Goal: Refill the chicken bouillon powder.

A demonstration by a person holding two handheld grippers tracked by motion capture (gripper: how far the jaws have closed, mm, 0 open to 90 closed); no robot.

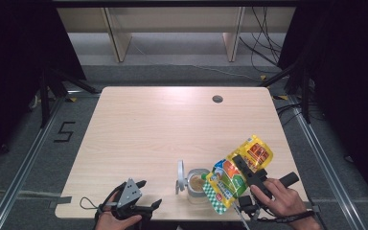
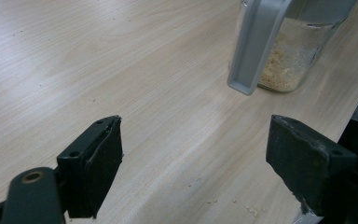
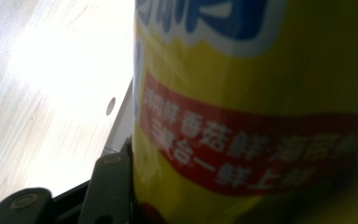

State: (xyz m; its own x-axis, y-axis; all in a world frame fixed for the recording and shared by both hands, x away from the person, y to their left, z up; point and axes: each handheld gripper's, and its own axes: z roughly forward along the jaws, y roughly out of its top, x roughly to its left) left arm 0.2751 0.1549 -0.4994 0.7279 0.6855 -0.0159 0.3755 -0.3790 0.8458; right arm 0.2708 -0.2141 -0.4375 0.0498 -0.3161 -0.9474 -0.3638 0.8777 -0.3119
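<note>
The right hand-held gripper (image 1: 242,168) pinches a yellow, green and orange printed plastic snack pouch (image 1: 235,173), its black jaws closed against the pouch's sides. In the right gripper view the pouch's glossy yellow face with a red band of white lettering (image 3: 256,140) sits right up against the left jaw, too close and blurred to read. The pouch is held tilted above the near right part of the bench, its lower green-checked corner (image 1: 215,196) dipping to the mouth of a small clear glass jar (image 1: 197,184). The jar stands upright near the front edge of the pale wooden bench (image 1: 163,124) and holds a layer of tan crumbs. Its grey hinged lid (image 1: 180,176) is swung open and stands up on the jar's left side.

The left hand-held gripper (image 1: 146,196) rests low at the near left edge of the bench, well apart from the jar, with its jaws spread and nothing between them. In the left gripper view the jar (image 2: 291,56) and its hanging grey lid (image 2: 256,44) lie ahead beyond the open jaws, and a few loose crumbs (image 2: 242,205) are scattered on the wood between them. A round cable hole (image 1: 217,99) sits near the far edge of the bench.
</note>
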